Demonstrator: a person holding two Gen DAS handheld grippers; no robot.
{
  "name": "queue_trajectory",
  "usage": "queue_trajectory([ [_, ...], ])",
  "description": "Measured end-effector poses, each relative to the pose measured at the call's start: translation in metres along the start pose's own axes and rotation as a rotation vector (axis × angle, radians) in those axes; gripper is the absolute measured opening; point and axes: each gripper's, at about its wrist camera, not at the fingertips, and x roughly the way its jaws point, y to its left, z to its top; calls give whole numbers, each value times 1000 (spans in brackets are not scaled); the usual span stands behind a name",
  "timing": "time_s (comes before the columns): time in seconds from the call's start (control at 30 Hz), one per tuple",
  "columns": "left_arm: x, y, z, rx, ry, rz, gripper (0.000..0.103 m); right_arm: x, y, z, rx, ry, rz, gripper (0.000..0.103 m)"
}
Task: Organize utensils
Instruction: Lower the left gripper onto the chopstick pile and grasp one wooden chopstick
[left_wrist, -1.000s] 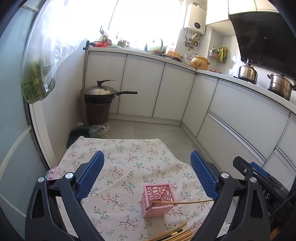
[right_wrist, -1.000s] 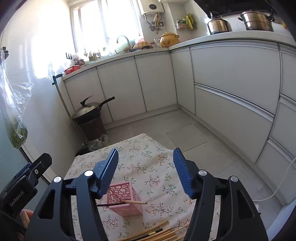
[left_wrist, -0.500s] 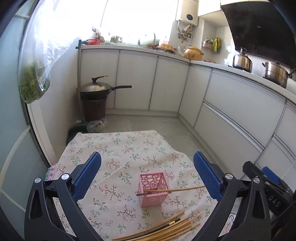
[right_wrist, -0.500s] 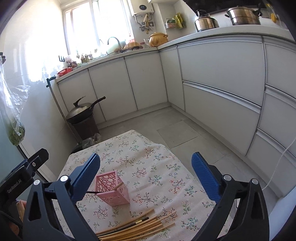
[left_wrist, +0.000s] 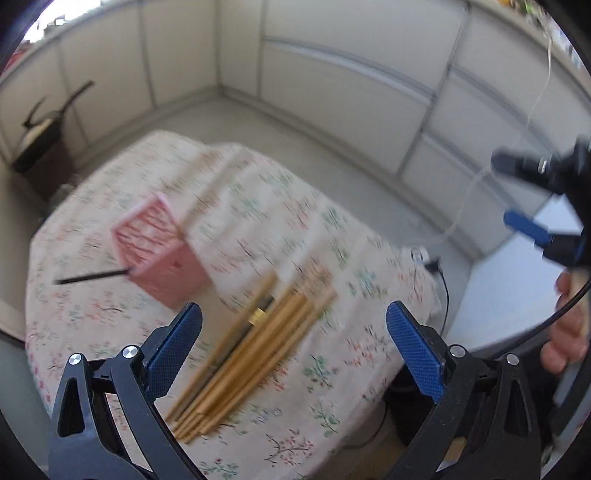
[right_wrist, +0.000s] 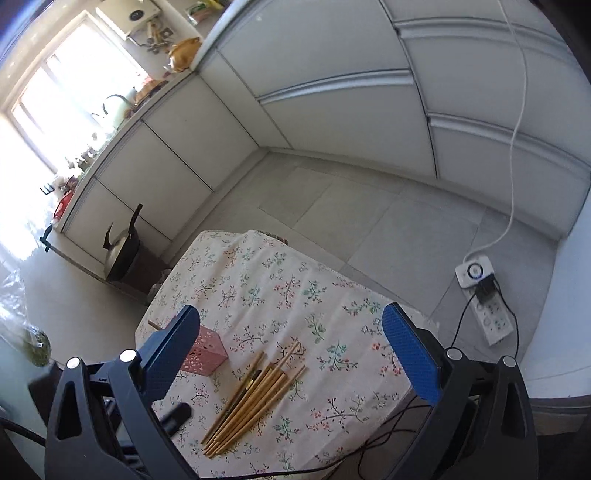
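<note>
Hovering: left gripper (left_wrist: 293, 343) agape | chopsticks (left_wrist: 243, 354) between fingers, below | untouched

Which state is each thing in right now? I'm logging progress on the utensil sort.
Pink perforated square holder: upright on the floral tablecloth, one chopstick lying across its top.
Bundle of bamboo chopsticks: loose, flat on the cloth beside the holder, not yet stowed.
Left gripper: open, empty, above the bundle.
Right gripper: open, empty.
White power strip: on the floor, something plugged in.
</note>
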Motion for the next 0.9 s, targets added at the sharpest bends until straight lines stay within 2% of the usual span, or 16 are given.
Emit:
queue_trajectory([
  [0.17, 59, -21, 4, 41, 149, 41, 96, 8, -12, 2, 34, 51, 11, 96],
  [0.27, 84, -33, 9, 86, 181, 67, 96, 13, -27, 5, 71, 82, 5, 96],
  [0.4, 115, -49, 23, 186, 198, 151, 95, 20, -54, 9, 170, 135, 5, 96],
  [0.5, 137, -50, 34, 214, 216, 164, 88, 24, -65, 11, 220, 161, 6, 96],
  [0.57, 152, -45, 39, 191, 263, 136, 69, 25, -66, 12, 231, 170, 15, 96],
  [0.67, 174, -36, 39, 169, 333, 120, 54, 27, -62, 12, 200, 181, 20, 96],
  [0.7, 178, -34, 38, 168, 346, 125, 54, 29, -60, 11, 191, 190, 21, 96],
  [0.77, 180, -27, 39, 143, 338, 77, 44, 33, -61, 9, 194, 211, 22, 96],
  [0.8, 180, -25, 40, 137, 334, 70, 41, 36, -62, 8, 203, 222, 21, 96],
  [0.87, 178, -23, 40, 145, 320, 63, 24, 40, -64, 6, 214, 240, 18, 96],
  [0.9, 177, -23, 40, 153, 314, 65, 20, 43, -65, 5, 221, 249, 14, 96],
])
